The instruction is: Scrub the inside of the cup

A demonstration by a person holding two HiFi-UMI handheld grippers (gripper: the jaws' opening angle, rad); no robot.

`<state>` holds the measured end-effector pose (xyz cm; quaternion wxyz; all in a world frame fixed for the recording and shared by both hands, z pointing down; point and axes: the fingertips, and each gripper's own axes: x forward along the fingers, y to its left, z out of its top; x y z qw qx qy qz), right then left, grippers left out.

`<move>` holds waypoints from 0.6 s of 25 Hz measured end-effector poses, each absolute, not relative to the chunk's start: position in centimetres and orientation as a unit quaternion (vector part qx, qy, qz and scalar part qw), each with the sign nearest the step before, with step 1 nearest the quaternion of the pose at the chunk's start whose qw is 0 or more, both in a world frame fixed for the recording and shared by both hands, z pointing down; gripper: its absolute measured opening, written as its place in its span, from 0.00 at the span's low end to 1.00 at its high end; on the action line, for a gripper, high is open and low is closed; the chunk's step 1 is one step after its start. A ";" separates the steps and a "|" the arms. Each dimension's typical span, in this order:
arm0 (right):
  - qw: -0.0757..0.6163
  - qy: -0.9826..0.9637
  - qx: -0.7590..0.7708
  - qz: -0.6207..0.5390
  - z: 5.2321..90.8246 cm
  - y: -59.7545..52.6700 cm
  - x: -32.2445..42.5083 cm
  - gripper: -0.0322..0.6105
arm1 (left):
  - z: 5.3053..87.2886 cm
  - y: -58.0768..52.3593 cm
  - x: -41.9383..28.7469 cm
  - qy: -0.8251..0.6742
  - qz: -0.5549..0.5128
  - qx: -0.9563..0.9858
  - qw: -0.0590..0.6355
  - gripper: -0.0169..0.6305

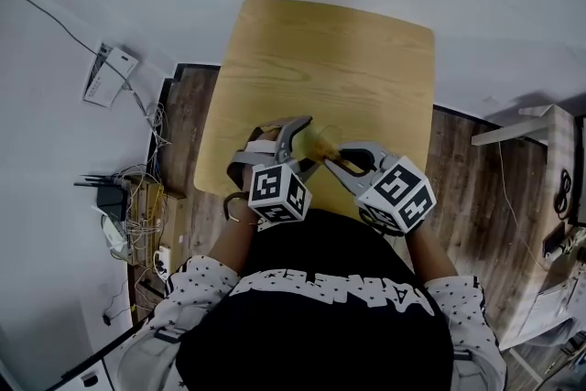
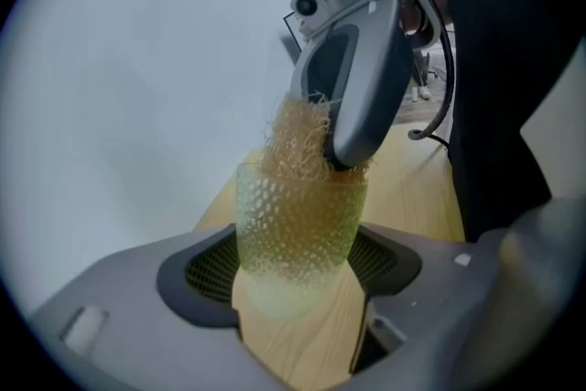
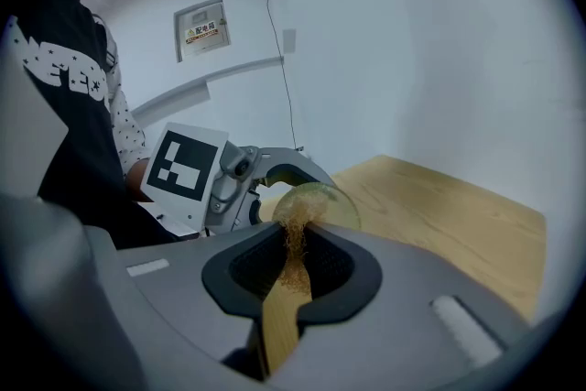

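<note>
— Where is the cup [image 3: 320,201] found?

— It is held over the desk [image 1: 320,50], at the middle of the near edge. Whether its base touches the wood cannot be told.

— By what is it gripped?

— By the left gripper [image 2: 295,266]. The jaws are spread wide, and the pads are pressed against both sides of the translucent green, dimpled wall. The cup is tilted, with its mouth turned toward the right gripper [image 3: 293,266].

— And how is that one set?

— Its jaws are drawn narrow and clamped on a tan, fibrous scrubber [image 2: 298,142]. The far end of the bundle is pushed into the cup's mouth. In the left gripper view, fibres are seen through the wall and frayed above the rim, where the right gripper's fingertip is placed just at the opening.
</note>
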<state>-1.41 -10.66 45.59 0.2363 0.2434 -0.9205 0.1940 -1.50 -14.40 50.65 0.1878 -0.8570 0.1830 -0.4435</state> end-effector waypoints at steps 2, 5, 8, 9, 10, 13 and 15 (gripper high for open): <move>0.241 -0.919 0.244 0.195 45.9 -10.7 -1.7 0.14 | 50.5 -14.2 -1.5 0.181 -0.443 -0.856 0.197 0.59; 0.246 -0.917 0.248 0.193 46.2 -10.8 -2.1 0.14 | 50.2 -13.8 -1.2 0.176 -0.437 -0.859 0.202 0.59; 0.248 -0.915 0.251 0.196 46.4 -10.8 -2.2 0.14 | 50.0 -13.3 -0.7 0.169 -0.433 -0.859 0.212 0.59; 0.246 -0.915 0.251 0.200 46.6 -10.8 -2.2 0.14 | 50.0 -13.2 -0.5 0.168 -0.431 -0.860 0.215 0.59; 0.242 -0.914 0.252 0.206 46.7 -10.8 -2.2 0.14 | 49.9 -13.0 -0.4 0.167 -0.429 -0.860 0.219 0.59; 0.228 -0.912 0.254 0.228 46.9 -10.9 -2.3 0.14 | 49.7 -12.6 -0.1 0.163 -0.431 -0.856 0.234 0.59; 0.217 -0.911 0.257 0.240 47.0 -11.1 -2.4 0.14 | 49.6 -12.6 -0.1 0.163 -0.438 -0.849 0.246 0.59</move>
